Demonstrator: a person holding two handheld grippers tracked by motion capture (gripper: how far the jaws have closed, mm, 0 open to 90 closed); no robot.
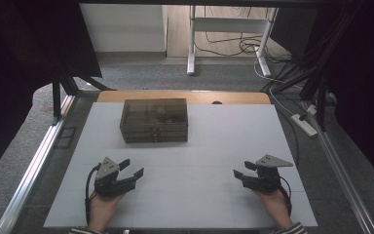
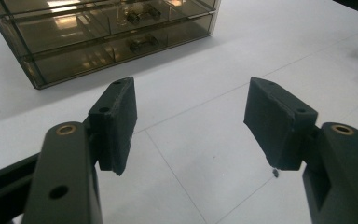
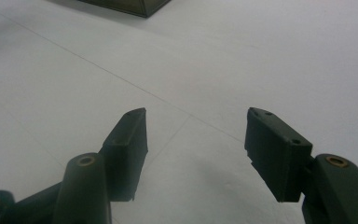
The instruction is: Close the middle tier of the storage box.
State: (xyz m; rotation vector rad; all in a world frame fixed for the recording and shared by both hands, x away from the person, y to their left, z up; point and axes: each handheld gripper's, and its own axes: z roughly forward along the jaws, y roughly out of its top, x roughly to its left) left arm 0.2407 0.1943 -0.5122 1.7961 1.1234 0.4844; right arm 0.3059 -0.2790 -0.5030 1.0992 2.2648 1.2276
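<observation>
Your left gripper (image 1: 131, 167) rests low over the white table (image 1: 214, 146) near its front edge, towards the front left corner, and its jaws stand wide apart with nothing between them; in the left gripper view only bare table surface lies between the two black pads (image 2: 116, 122). Your right gripper (image 1: 244, 170) sits near the front edge as well, towards the front right corner, well apart from the left one, and its jaws are also spread wide and hold nothing, with plain white surface showing between its pads (image 3: 129, 149) in the right gripper view. Each gripper points inward and slightly away from you, towards the middle of the table. Your left hand (image 1: 102, 207) and right hand (image 1: 275, 202) grip the handles from the front edge. The smoky transparent drawer box (image 1: 154, 120) stands towards the far edge of the table, left of its middle, well clear of both grippers and closer to your left one. In the left gripper view its front shows stacked shallow drawers (image 2: 107, 44) with small dark handles (image 2: 142, 44), all pushed in as far as you can tell; what lies inside is too dim to make out. A thin seam line (image 2: 186, 116) runs across the table surface between the box and your grippers.
</observation>
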